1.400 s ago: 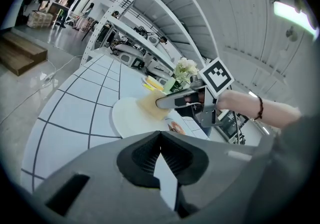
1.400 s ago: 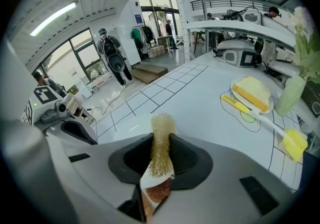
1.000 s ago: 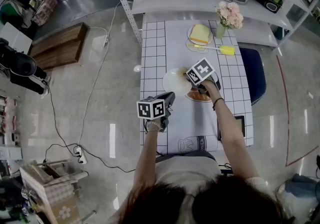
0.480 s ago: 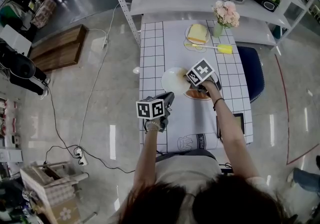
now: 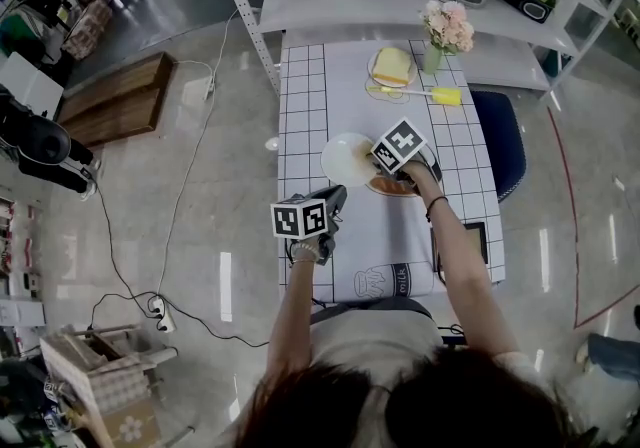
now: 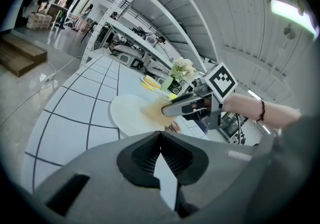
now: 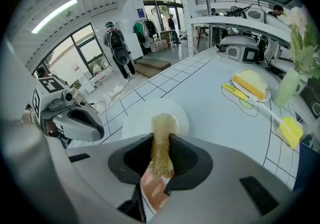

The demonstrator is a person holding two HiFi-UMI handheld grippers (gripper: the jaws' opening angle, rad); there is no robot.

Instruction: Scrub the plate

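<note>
A white plate [image 5: 343, 158] lies on the grid-patterned tablecloth [image 5: 305, 96]. My right gripper [image 5: 375, 169] is shut on a golden mesh scouring pad [image 7: 160, 140], and the pad's front end rests over the plate [image 7: 131, 122] near its right rim. From the left gripper view the pad [image 6: 151, 110] shows as a yellow-brown patch on the plate [image 6: 125, 113], under the right gripper [image 6: 184, 105]. My left gripper [image 5: 340, 197] hovers near the table's front, short of the plate, its jaws shut on nothing [image 6: 161, 137].
A brown-stained dish [image 5: 397, 188] sits under my right hand. At the back stand a yellow sponge on a small plate [image 5: 396, 66], a yellow-headed brush [image 5: 445, 95] and a flower vase [image 5: 446, 31]. A dark tablet [image 5: 470, 239] lies front right, a blue chair [image 5: 503, 141] beside the table.
Both grippers hold about the same places; the pad stays on the plate. Only the head view has drifted slightly.
</note>
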